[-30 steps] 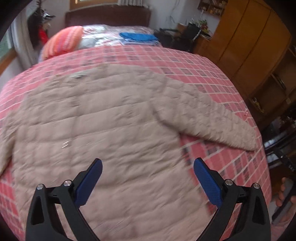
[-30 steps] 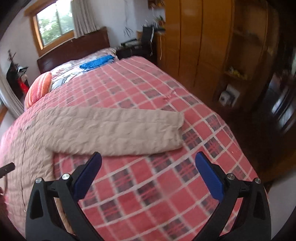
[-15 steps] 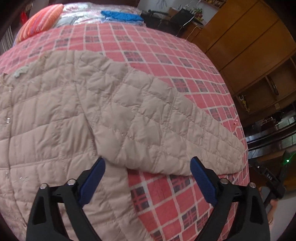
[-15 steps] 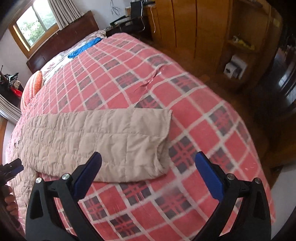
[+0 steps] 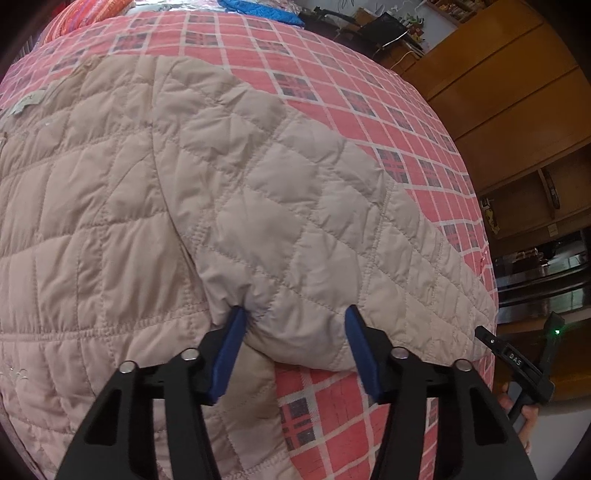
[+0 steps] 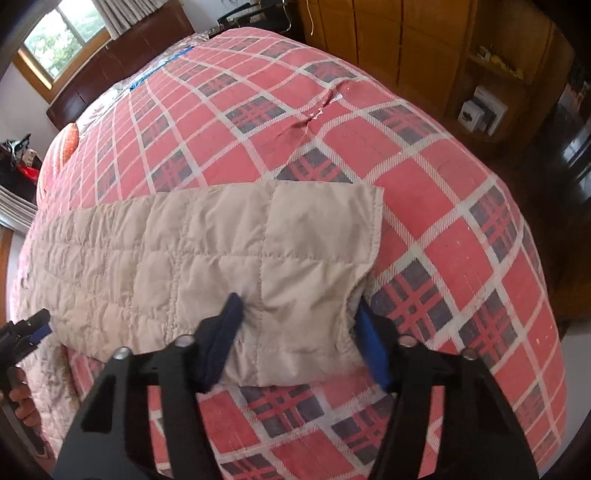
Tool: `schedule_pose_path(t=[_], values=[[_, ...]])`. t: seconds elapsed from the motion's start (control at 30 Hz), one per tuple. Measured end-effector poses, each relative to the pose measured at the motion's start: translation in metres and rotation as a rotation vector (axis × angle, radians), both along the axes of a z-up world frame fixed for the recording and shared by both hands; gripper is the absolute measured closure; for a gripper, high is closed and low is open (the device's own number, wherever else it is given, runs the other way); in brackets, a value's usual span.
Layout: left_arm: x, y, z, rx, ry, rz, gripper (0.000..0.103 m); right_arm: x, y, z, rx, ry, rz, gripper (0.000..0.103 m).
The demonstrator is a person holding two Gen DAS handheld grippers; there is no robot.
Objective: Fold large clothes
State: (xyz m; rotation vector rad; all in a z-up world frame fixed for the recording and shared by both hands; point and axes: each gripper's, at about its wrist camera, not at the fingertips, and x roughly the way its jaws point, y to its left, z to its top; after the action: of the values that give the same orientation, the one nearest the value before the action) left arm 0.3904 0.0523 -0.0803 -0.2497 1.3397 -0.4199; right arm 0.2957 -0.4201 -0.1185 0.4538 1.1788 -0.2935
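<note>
A beige quilted jacket lies spread flat on a red plaid bedcover. Its right sleeve stretches out toward the bed's edge. My left gripper is at the sleeve's lower edge near the armpit, and the puffy fabric puckers between its blue pads. In the right wrist view the same sleeve ends in a square cuff. There my right gripper is shut on the cuff's near edge, fabric bunched between its fingers.
Wooden wardrobes and a shelf with small boxes stand close along the bed's right side. An orange striped pillow and folded blue cloth lie by the headboard. Bare bedcover lies beyond the cuff.
Both grippers dropped down to the sleeve and their jaws narrowed onto it: the left near the armpit, the right at the cuff. Both stood wide open above the bed before.
</note>
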Motion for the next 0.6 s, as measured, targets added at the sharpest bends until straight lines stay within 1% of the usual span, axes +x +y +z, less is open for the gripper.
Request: schedule_pose_path(t=[0.03, 0.07, 0.1, 0.13, 0.17, 0.2, 0.27, 0.37, 0.4, 0.47, 0.53, 0.57, 0.6], values=[[0.0, 0.001, 0.0, -0.001, -0.001, 0.0, 0.054, 0.0, 0.001, 0.001, -0.008, -0.001, 0.0, 0.057], [0.001, 0.002, -0.001, -0.002, -0.001, 0.0, 0.057, 0.0, 0.002, 0.001, -0.01, -0.003, 0.001, 0.07], [0.0, 0.005, -0.001, -0.003, 0.0, 0.002, 0.059, -0.001, 0.003, 0.003, 0.001, -0.008, 0.005, 0.076], [0.0, 0.007, -0.002, 0.002, 0.0, 0.005, 0.063, -0.001, 0.004, 0.005, 0.014, -0.016, 0.006, 0.085], [0.0, 0.008, -0.003, 0.005, -0.002, 0.007, 0.067, -0.001, 0.005, 0.007, 0.021, -0.025, 0.008, 0.09], [-0.001, 0.011, -0.003, 0.007, -0.004, 0.009, 0.069, -0.002, 0.007, 0.009, 0.02, -0.032, 0.012, 0.091], [-0.001, 0.014, -0.004, 0.015, -0.008, 0.013, 0.08, -0.004, 0.009, 0.013, 0.016, -0.042, 0.015, 0.094], [-0.002, 0.018, -0.005, 0.013, -0.01, 0.021, 0.087, -0.003, 0.013, 0.007, 0.001, -0.011, 0.002, 0.095], [-0.003, 0.018, -0.006, 0.013, -0.014, 0.019, 0.088, -0.002, 0.013, 0.001, 0.004, 0.009, -0.011, 0.095], [-0.005, 0.02, -0.006, 0.009, -0.023, 0.011, 0.088, 0.0, 0.016, -0.003, 0.001, 0.02, -0.027, 0.095], [-0.006, 0.019, -0.006, 0.003, -0.026, 0.006, 0.089, 0.003, 0.022, 0.001, -0.029, 0.031, -0.034, 0.096], [-0.006, 0.019, -0.007, -0.003, -0.024, 0.006, 0.089, 0.003, 0.025, 0.006, -0.025, 0.026, -0.04, 0.096], [-0.006, 0.021, -0.007, -0.014, -0.021, 0.003, 0.089, 0.003, 0.027, 0.013, 0.003, 0.003, -0.043, 0.097]])
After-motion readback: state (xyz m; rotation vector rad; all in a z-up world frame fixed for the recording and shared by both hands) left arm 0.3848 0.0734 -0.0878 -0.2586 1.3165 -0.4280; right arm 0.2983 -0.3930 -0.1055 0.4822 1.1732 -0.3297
